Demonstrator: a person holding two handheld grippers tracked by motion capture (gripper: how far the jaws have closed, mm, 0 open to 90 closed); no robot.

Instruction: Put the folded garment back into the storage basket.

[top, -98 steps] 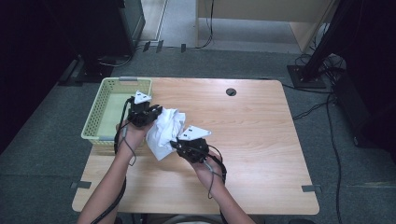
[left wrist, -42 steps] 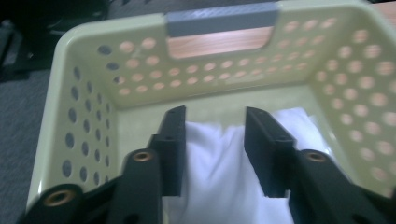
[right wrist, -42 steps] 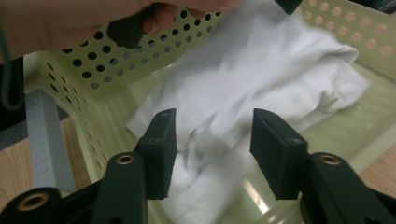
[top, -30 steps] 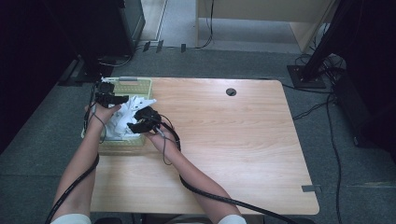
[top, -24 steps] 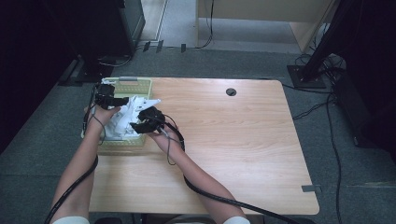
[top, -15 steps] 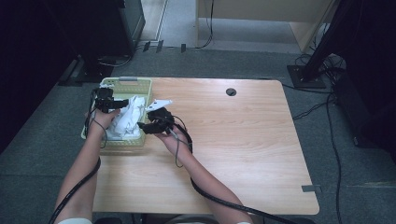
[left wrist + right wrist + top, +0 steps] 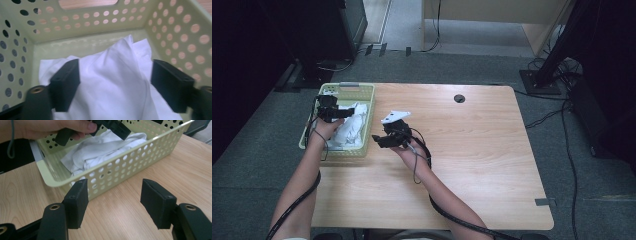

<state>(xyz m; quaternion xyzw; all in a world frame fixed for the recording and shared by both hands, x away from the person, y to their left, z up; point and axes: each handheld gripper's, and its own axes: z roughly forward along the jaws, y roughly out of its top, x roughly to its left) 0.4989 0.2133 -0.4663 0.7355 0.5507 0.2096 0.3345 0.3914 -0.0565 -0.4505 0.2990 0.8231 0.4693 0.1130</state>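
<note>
A pale green perforated basket [image 7: 357,86] stands at the table's left edge, with a crumpled white cloth [image 7: 352,127] lying inside it. My left gripper [image 7: 348,114] reaches into the basket over the cloth. In the left gripper view its jaws have just been opening, and my left gripper [image 7: 117,85] stands wide with a fold of cloth [image 7: 117,62] loose between the pads. Just right of the basket, my right gripper [image 7: 376,140] hovers over bare wood, pointing at it. The right gripper [image 7: 115,202] is open and holds nothing, facing the basket wall [image 7: 117,172], the cloth [image 7: 100,150] and the left gripper [image 7: 117,128].
The wooden table [image 7: 462,165] stretches bare to the right, with a round cable hole [image 7: 459,98] near its far edge. Cables trail from both grippers along the forearms. Dark furniture and floor cables surround the table.
The cloth, earlier held over the table by both grippers, now lies in the basket. My right gripper has drawn back rightward from the basket's edge; the left stays in the basket.
</note>
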